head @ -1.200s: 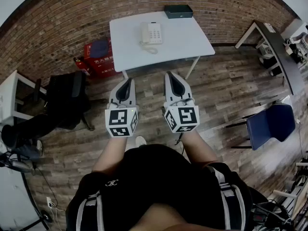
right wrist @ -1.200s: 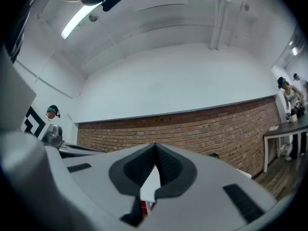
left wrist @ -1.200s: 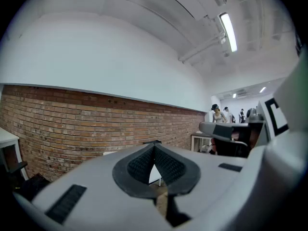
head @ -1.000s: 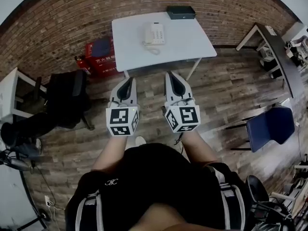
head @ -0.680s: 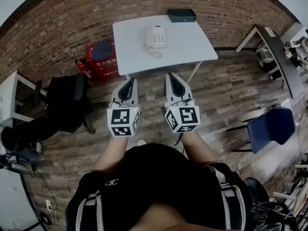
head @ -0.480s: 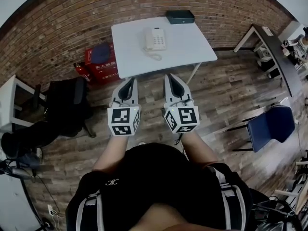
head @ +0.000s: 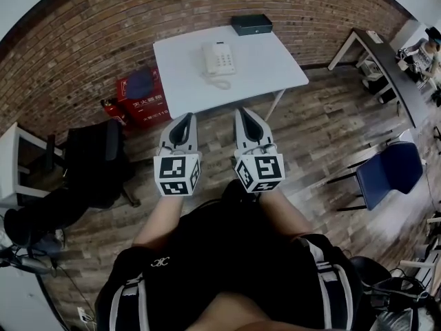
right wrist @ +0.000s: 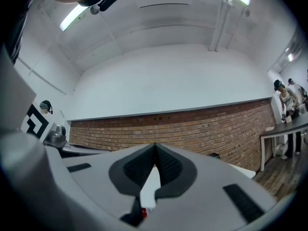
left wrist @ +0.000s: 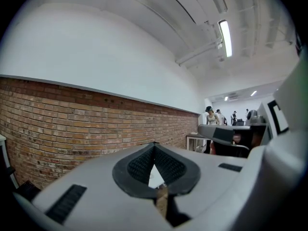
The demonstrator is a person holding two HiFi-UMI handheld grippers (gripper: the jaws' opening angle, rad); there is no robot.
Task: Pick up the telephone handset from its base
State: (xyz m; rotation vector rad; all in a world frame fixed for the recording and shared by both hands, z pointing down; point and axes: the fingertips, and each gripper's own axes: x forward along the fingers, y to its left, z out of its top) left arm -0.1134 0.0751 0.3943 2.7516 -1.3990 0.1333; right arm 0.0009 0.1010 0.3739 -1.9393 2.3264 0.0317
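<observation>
A white telephone (head: 218,59) sits on a white table (head: 269,67) by the brick wall, its handset (head: 208,58) resting on the base's left side and a coiled cord (head: 220,83) lying in front. Both grippers hang side by side over the wooden floor, short of the table's near edge. My left gripper (head: 184,116) is shut with nothing in it, and so is my right gripper (head: 244,110). In the left gripper view the left gripper (left wrist: 154,144) has its tips together. The right gripper (right wrist: 154,144) looks the same in its own view. Neither view shows the telephone clearly.
A black box (head: 251,24) lies at the table's far edge. Red boxes (head: 141,92) stand left of the table, with a black chair (head: 93,154) nearer me. A blue chair (head: 386,174) and a long desk (head: 380,64) are on the right. People stand far off.
The table and telephone have slid lower in the head view, nearer to the grippers. Both grippers stay shut and side by side.
</observation>
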